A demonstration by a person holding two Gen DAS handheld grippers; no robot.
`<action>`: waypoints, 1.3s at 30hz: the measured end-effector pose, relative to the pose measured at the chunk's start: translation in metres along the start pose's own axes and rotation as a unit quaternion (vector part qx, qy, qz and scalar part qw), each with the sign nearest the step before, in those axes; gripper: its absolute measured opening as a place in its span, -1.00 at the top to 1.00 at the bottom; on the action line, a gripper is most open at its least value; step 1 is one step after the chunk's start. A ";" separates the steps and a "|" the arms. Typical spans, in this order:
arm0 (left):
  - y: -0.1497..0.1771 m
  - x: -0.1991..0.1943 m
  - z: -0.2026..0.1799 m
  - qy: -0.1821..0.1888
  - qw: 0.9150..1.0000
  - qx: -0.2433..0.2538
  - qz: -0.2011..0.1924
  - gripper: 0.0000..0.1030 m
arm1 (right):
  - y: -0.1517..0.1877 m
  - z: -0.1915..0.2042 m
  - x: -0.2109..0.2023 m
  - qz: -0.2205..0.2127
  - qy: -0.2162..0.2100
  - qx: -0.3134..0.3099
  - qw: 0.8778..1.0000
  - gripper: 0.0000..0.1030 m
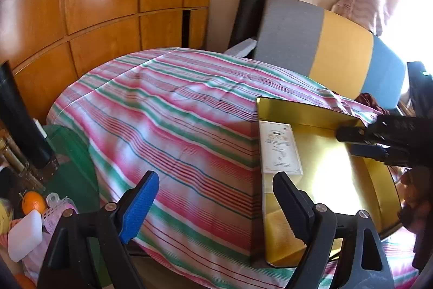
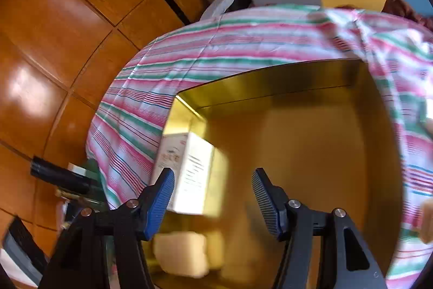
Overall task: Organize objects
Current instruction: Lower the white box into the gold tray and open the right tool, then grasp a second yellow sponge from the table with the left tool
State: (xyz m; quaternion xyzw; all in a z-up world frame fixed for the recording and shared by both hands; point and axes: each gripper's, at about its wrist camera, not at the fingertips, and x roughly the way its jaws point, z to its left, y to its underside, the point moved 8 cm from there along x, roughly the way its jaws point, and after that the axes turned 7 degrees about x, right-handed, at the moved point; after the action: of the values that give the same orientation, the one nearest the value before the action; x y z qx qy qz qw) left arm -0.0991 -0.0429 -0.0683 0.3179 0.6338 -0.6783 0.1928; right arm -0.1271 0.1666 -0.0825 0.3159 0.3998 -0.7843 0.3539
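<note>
1 white box (image 2: 186, 169) beside right gripper (image 2: 212, 203), untouched.

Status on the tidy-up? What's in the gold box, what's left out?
Done: white carton and a yellow block lie in the gold box. In hand: nothing; both grippers, left and right, are open. Left: orange and white block sit outside the box.

Both wrist views look steeply down, sharing the gold box (image 1: 324, 167) (image 2: 297, 153); the right sits nearer.
</note>
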 end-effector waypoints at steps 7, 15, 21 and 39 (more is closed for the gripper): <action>-0.003 -0.006 -0.038 0.031 0.999 0.039 -0.003 -0.69 | 0.023 -0.031 -0.050 -0.047 0.040 -0.036 0.997 -0.34; -0.007 -0.009 -0.086 0.064 0.994 0.086 -0.005 -0.71 | 0.049 -0.092 -0.105 -0.084 0.079 -0.016 0.993 -0.43; -0.018 -0.017 -0.129 0.092 0.987 0.133 -0.021 -0.71 | 0.061 -0.169 -0.162 -0.110 0.137 0.039 0.984 -0.43; -0.017 -0.027 -0.344 0.254 0.907 0.335 -0.028 -0.72 | 0.094 -0.340 -0.259 -0.202 0.164 0.266 0.928 -0.43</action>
State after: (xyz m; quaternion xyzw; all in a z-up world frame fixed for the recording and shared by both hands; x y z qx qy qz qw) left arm -0.0263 0.2931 -0.0359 0.5075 0.4056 -0.7519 -0.1117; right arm 0.1637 0.4936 -0.0826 0.4351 0.2842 -0.8541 0.0206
